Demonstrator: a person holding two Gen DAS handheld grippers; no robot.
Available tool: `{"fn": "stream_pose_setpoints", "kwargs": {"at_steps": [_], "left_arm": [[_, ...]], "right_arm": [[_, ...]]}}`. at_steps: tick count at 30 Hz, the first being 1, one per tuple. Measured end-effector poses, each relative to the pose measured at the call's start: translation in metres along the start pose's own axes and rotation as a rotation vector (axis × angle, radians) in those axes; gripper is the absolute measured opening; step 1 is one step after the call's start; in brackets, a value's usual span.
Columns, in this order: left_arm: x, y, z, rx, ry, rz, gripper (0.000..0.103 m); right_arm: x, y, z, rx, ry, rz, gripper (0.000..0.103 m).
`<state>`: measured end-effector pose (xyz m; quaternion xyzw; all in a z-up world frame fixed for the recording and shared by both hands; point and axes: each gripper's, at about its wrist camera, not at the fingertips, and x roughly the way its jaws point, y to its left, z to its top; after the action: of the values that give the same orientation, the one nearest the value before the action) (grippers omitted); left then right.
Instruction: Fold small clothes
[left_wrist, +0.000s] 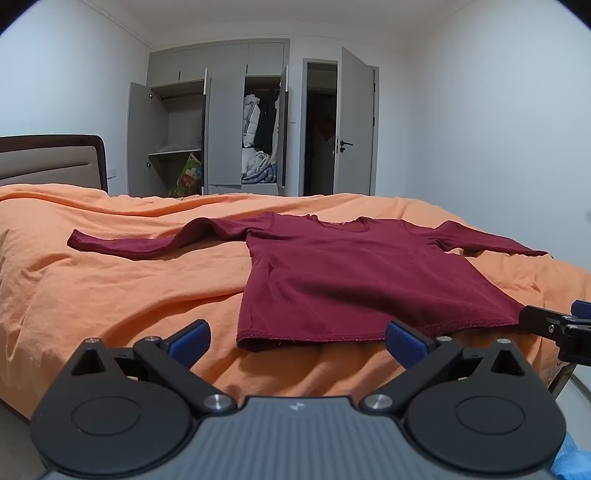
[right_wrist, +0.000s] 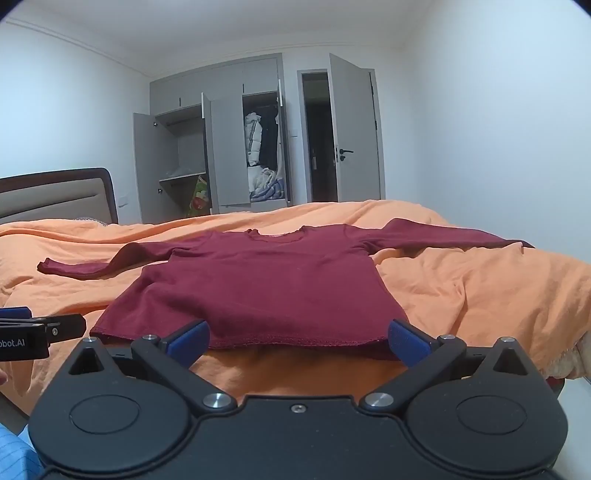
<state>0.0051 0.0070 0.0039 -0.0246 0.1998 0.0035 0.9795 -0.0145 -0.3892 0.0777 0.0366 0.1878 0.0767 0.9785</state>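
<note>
Right now I see the dark red long-sleeved shirt (left_wrist: 343, 273) lying flat on the orange bedspread (left_wrist: 110, 288), both sleeves stretched out to the sides and its hem towards me; my left claw (left_wrist: 295, 338) hangs just short of that hem with its blue fingers (left_wrist: 190, 339) spread wide and nothing between them; my right claw (right_wrist: 297, 339) is likewise wide apart and empty, its fingers at the hem's edge; behind the bed, a grey wardrobe (right_wrist: 221, 147) stands with doors open.

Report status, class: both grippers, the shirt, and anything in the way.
Left gripper open, right gripper open, both short of the hem. Maroon shirt flat on orange bedspread, sleeves spread, unfolded. Nothing lying on it.
</note>
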Motion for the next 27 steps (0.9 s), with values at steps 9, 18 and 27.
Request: {"fn": "stream_pose_setpoints", "kwargs": {"at_steps": [9,18,27], "left_arm": [[-0.0003,-0.0100,-0.0072,0.032,-0.016,-0.004,0.103],[-0.0006,-0.0099,-0.0080,0.035,-0.018,-0.004,0.103],[-0.0015,-0.0095,-0.0080,0.035,-0.017,-0.005,0.103]], "right_arm": [[-0.0033,-0.0003,-0.0037,-0.003,-0.021,-0.016,0.103],[-0.0030,-0.0002,-0.0034,-0.004,-0.021,-0.016,0.103],[-0.0023,-0.0006,-0.0038,-0.002,-0.018,-0.019,0.103]]}}
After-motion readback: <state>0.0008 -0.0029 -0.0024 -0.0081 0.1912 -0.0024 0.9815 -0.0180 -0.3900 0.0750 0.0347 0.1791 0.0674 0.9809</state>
